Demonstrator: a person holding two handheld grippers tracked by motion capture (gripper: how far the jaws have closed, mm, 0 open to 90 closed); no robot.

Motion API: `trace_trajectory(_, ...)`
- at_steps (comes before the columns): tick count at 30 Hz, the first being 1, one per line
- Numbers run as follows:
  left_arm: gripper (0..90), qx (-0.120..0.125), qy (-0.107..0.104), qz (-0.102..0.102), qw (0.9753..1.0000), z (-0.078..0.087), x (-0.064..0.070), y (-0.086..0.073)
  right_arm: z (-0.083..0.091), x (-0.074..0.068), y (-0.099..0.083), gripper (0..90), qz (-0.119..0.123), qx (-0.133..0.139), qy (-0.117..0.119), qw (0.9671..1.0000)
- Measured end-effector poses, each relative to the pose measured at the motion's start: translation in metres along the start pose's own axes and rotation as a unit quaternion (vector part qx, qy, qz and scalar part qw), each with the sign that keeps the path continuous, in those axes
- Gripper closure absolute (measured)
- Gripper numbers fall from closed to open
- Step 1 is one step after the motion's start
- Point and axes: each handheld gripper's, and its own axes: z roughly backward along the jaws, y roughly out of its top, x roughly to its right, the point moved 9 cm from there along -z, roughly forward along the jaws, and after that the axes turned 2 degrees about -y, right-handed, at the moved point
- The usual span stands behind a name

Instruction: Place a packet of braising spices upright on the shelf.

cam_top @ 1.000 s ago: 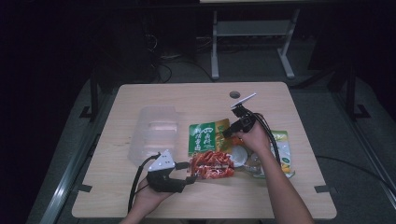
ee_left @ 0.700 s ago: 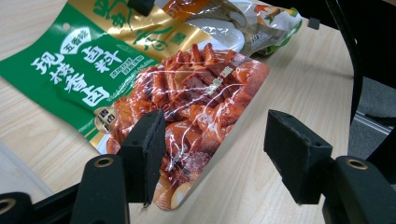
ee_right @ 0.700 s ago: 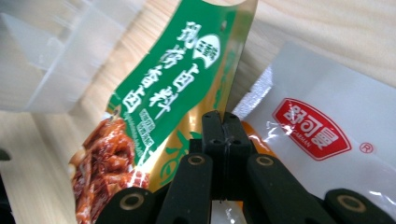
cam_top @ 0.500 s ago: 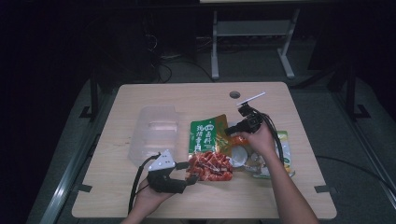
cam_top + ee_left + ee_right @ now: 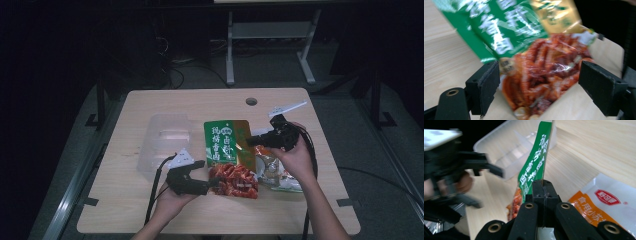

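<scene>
the snack bag (image 5: 227,150) is green on top with white letters and a gold corner, and red at the bottom. both grippers, left (image 5: 212,184) and right (image 5: 252,140), are black. the other packet (image 5: 604,207) is white and orange with a red label. the tray (image 5: 162,142) is see-through. the table (image 5: 150,105) is light wood.

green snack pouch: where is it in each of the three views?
High view: green snack pouch at table centre, between both grippers.
Left gripper view: top and centre, between the open jaws.
Right gripper view: edge-on, centre, clamped in the jaws.
Shared landmark: its red food picture.
</scene>
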Motion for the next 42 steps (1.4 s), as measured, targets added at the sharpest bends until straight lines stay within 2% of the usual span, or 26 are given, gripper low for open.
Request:
trace_trajectory(1, 18.7, 0.005, 0.001, 0.015, 0.9999, -0.002, -0.002, 0.002, 0.005, -0.004, 0.0, 90.0, 0.009, 0.006, 0.001, 0.9999)
trace_trajectory(2, 20.7, 0.005, 0.001, 0.015, 0.9999, -0.002, -0.002, 0.002, 0.008, -0.007, -0.001, 90.0, 0.016, 0.01, 0.005, 0.9998)
trace_trajectory(3, 20.7, 0.011, 0.003, 0.027, 0.9996, -0.004, -0.003, 0.003, 0.008, -0.007, -0.001, 90.0, 0.016, 0.01, 0.005, 0.9998)
trace_trajectory(4, 23.4, 0.011, 0.006, 0.036, 0.9993, -0.009, -0.006, 0.005, 0.015, -0.012, -0.003, 90.0, 0.032, 0.015, 0.005, 0.9993)
trace_trajectory(8, 24.7, 0.003, 0.015, 0.059, 0.9981, -0.023, -0.011, 0.008, 0.026, -0.018, -0.006, 90.0, 0.05, 0.021, 0.004, 0.9985)
trace_trajectory(9, 24.6, 0.003, 0.015, 0.059, 0.9981, -0.023, -0.011, 0.008, 0.026, -0.018, -0.006, 90.0, 0.05, 0.021, 0.004, 0.9985)
trace_trajectory(10, 24.7, 0.003, 0.003, 0.073, 0.9973, -0.029, -0.013, 0.01, 0.03, -0.018, -0.009, 90.0, 0.054, 0.029, 0.009, 0.9981)
trace_trajectory(11, 25.0, 0.003, 0.003, 0.073, 0.9973, -0.029, -0.013, 0.01, 0.03, -0.018, -0.009, 90.0, 0.054, 0.029, 0.009, 0.9981)
trace_trajectory(12, 26.3, 0.002, -0.009, 0.088, 0.9961, -0.035, -0.015, 0.011, 0.032, -0.016, -0.013, 90.0, 0.052, 0.036, 0.014, 0.9979)
trace_trajectory(13, 29.3, 0.002, -0.009, 0.088, 0.9961, -0.035, -0.015, 0.011, 0.032, -0.015, -0.015, 90.0, 0.05, 0.038, 0.015, 0.9979)
trace_trajectory(14, 34.5, -0.007, -0.039, 0.1, 0.9942, -0.04, -0.015, 0.011, 0.033, -0.013, -0.018, 90.0, 0.046, 0.044, 0.016, 0.9979)
trace_trajectory(15, 38.3, -0.014, -0.057, 0.099, 0.9934, -0.042, -0.014, 0.01, 0.033, -0.011, -0.02, 90.0, 0.043, 0.048, 0.018, 0.9977)
trace_trajectory(16, 46.9, -0.016, -0.069, 0.098, 0.9927, -0.044, -0.012, 0.01, 0.034, -0.009, -0.022, 90.0, 0.039, 0.051, 0.02, 0.9977)
trace_trajectory(17, 52.0, -0.014, -0.077, 0.097, 0.9923, -0.045, -0.01, 0.011, 0.033, -0.007, -0.024, 90.0, 0.033, 0.051, 0.022, 0.9979)
trace_trajectory(19, 63.5, -0.015, -0.075, 0.096, 0.9924, -0.045, -0.01, 0.012, 0.033, -0.005, -0.027, 90.0, 0.028, 0.047, 0.019, 0.9983)
trace_trajectory(20, 71.1, -0.006, -0.079, 0.097, 0.9922, -0.044, -0.01, 0.014, 0.034, -0.001, -0.03, 90.0, 0.025, 0.049, 0.019, 0.9983)
trace_trajectory(22, 80.0, -0.005, -0.081, 0.091, 0.9926, -0.043, -0.009, 0.015, 0.034, 0.001, -0.033, 90.0, 0.022, 0.047, 0.015, 0.9986)
trace_trajectory(23, 81.8, -0.005, -0.081, 0.091, 0.9926, -0.043, -0.009, 0.015, 0.034, 0.002, -0.034, 90.0, 0.02, 0.046, 0.013, 0.9987)
trace_trajectory(28, 85.5, 0.001, -0.057, 0.055, 0.9968, -0.039, -0.006, 0.018, 0.034, 0.007, -0.041, 89.8, 0.005, 0.045, 0.013, 0.9989)
trace_trajectory(31, 86.4, -0.001, -0.049, 0.043, 0.9979, -0.037, -0.004, 0.018, 0.034, 0.009, -0.043, 89.4, -0.001, 0.048, 0.019, 0.9987)
trace_trajectory(33, 87.1, -0.001, -0.044, 0.037, 0.9984, -0.037, -0.002, 0.018, 0.034, 0.01, -0.043, 86.2, -0.003, 0.048, 0.019, 0.9987)
trace_trajectory(35, 87.3, 0.0, -0.042, 0.03, 0.9987, -0.036, -0.001, 0.018, 0.03, 0.009, -0.045, 78.1, -0.002, 0.048, 0.026, 0.9985)
trace_trajectory(36, 87.5, 0.0, -0.042, 0.03, 0.9987, -0.036, -0.001, 0.018, 0.03, 0.009, -0.045, 78.1, -0.002, 0.048, 0.026, 0.9985)
trace_trajectory(38, 87.6, -0.003, -0.042, 0.017, 0.999, -0.035, -0.001, 0.017, 0.018, 0.009, -0.048, 72.4, -0.001, 0.031, 0.026, 0.9992)
trace_trajectory(41, 87.6, -0.001, -0.04, 0.012, 0.9991, -0.034, 0.0, 0.017, 0.008, 0.009, -0.05, 71.2, -0.001, 0.018, 0.028, 0.9994)
trace_trajectory(42, 87.5, -0.005, -0.038, 0.005, 0.9993, -0.033, 0.001, 0.017, -0.001, 0.006, -0.051, 69.1, 0.002, 0.006, 0.03, 0.9995)
